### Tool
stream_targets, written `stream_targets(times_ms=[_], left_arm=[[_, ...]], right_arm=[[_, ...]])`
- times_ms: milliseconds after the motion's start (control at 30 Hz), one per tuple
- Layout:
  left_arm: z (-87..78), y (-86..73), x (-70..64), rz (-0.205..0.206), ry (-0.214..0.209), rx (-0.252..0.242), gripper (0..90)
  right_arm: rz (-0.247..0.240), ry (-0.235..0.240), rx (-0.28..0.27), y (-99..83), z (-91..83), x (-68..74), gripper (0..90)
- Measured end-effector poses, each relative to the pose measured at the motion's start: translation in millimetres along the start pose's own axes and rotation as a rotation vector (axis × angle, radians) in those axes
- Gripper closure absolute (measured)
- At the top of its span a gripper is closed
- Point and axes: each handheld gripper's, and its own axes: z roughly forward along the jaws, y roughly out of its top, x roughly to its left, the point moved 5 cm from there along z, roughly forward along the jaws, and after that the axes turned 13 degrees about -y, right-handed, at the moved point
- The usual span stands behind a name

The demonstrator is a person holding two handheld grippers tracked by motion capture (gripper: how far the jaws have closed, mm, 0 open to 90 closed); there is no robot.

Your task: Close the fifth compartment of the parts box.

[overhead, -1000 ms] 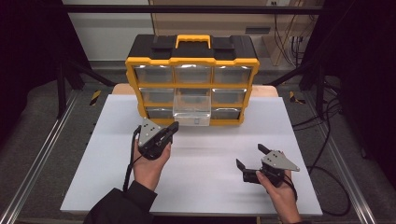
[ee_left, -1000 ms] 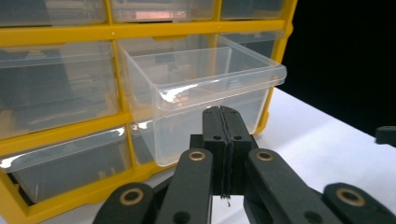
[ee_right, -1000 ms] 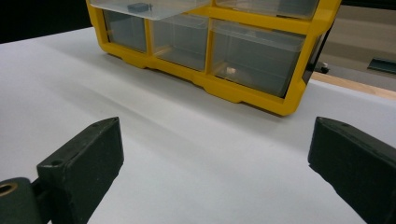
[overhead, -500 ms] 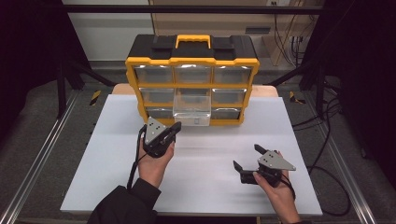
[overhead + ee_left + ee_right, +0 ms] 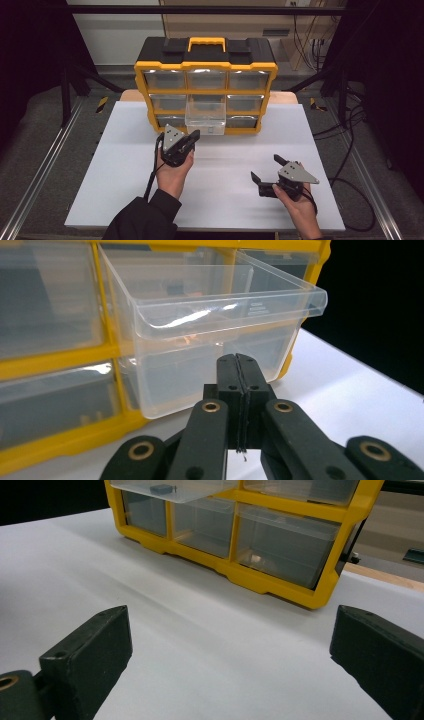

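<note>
Just in front of the pulled-out drawer, left claw (image 5: 194,134) with both black jaws pressed flat together and nothing pinched between them, seen plainly in the left gripper view (image 5: 238,390). Closed like that, likely to serve as a blunt pusher against the drawer front rather than as a pincer. Tip close to the clear wall, yet contact not certain from either view.

Straight ahead, clear plastic drawer (image 5: 210,335) of the middle column, bottom row, drawn well out of its slot and overhanging the white surface (image 5: 125,165); lip turned outward at the top, handy for hooking or pushing. Inside, a small dark piece (image 5: 160,488) on the drawer floor, glimpsed from below in the right gripper view; perhaps the reason for opening it, though too small to identify.

Around the drawer, yellow-framed organiser box with black lid and yellow carry handle (image 5: 205,65), upright at the far edge of the surface, other eight drawers shut flush.

Nearer the person, well apart from the box, right claw (image 5: 265,169) with jaws spread wide, gripping nothing, low over bare surface. Probably parked there on standby, out of the left hand's way.
</note>
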Motion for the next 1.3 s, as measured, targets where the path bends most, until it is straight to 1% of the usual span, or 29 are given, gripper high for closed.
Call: stream_targets(times_ms=[100, 167, 233, 333, 367, 467, 567, 900, 1000, 1067, 1200, 1300], left_arm=[[5.1, -0.3, 0.4, 0.025, 0.014, 0.009, 89.6], [7.9, -0.3, -0.2, 0.035, 0.021, 0.016, 89.6], [10.5, 0.3, -1.6, 0.042, 0.022, 0.020, 89.6], [15.7, 2.6, -3.7, 0.073, 0.030, 0.032, 89.6], [17.5, 3.4, -4.0, 0.079, 0.035, 0.033, 89.6], [22.3, 2.8, -3.6, 0.077, 0.047, 0.034, 89.6], [25.5, 0.7, -2.7, 0.095, 0.063, 0.038, 89.6], [32.3, 1.2, -0.3, 0.082, 0.082, 0.030, 89.5], [33.8, 1.5, 1.1, 0.067, 0.088, 0.027, 89.6], [35.2, 2.6, 1.8, 0.051, 0.085, 0.022, 89.6], [39.2, 4.8, 3.0, 0.073, 0.092, 0.047, 89.6], [43.5, 4.2, 3.6, 0.073, 0.102, 0.057, 89.6]], right_arm=[[0.002, -0.006, -0.004, -0.1, -0.4, -1.9, 3.7], [0.017, -0.011, -0.005, 0.7, -0.7, -3.4, 3.7], [0.021, -0.009, -0.007, 1.2, -0.5, -3.8, 3.7], [0.018, -0.002, -0.005, 1.1, 0.9, -2.7, 3.8], [0.015, -0.002, -0.007, 1.1, 1.1, -2.2, 3.8], [0.006, 0.000, -0.005, 0.3, 1.5, -1.0, 3.8], [0.007, 0.003, -0.005, 0.2, 1.4, -0.4, 3.8], [0.006, 0.010, -0.002, 0.5, 2.1, 1.7, 3.7], [0.013, 0.012, -0.004, 1.0, 1.5, 1.8, 3.7], [0.019, 0.010, -0.004, 1.2, 1.7, 1.6, 3.7], [0.026, 0.012, -0.006, 1.6, 1.7, 1.9, 3.7], [0.009, 0.001, -0.010, 2.4, 1.7, 1.9, 4.5]])
